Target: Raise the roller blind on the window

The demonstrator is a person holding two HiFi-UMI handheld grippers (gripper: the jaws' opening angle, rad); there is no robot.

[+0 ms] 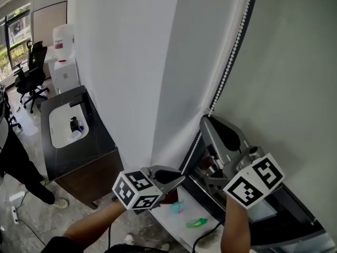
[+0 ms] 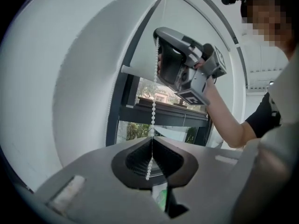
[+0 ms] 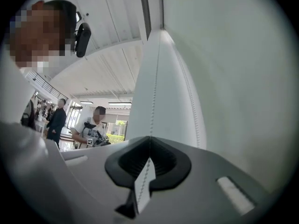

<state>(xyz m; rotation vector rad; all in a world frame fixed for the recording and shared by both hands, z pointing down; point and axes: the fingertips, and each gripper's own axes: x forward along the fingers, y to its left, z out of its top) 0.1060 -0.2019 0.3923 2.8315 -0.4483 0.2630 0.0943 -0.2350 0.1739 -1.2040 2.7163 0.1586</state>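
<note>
At the lower left, the bead chain [image 2: 153, 101] is pinched between the closed jaws of the left gripper [image 1: 178, 179]. The roller blind [image 1: 131, 62] is seen hanging over the window [image 2: 140, 132], with the chain strung down its right edge. Higher on the right, the same chain is clamped in the shut jaws of the right gripper [image 1: 206, 120].

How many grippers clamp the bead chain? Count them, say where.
2. The left gripper clamps the bead chain low down; the right gripper clamps it higher up. None hidden.
</note>
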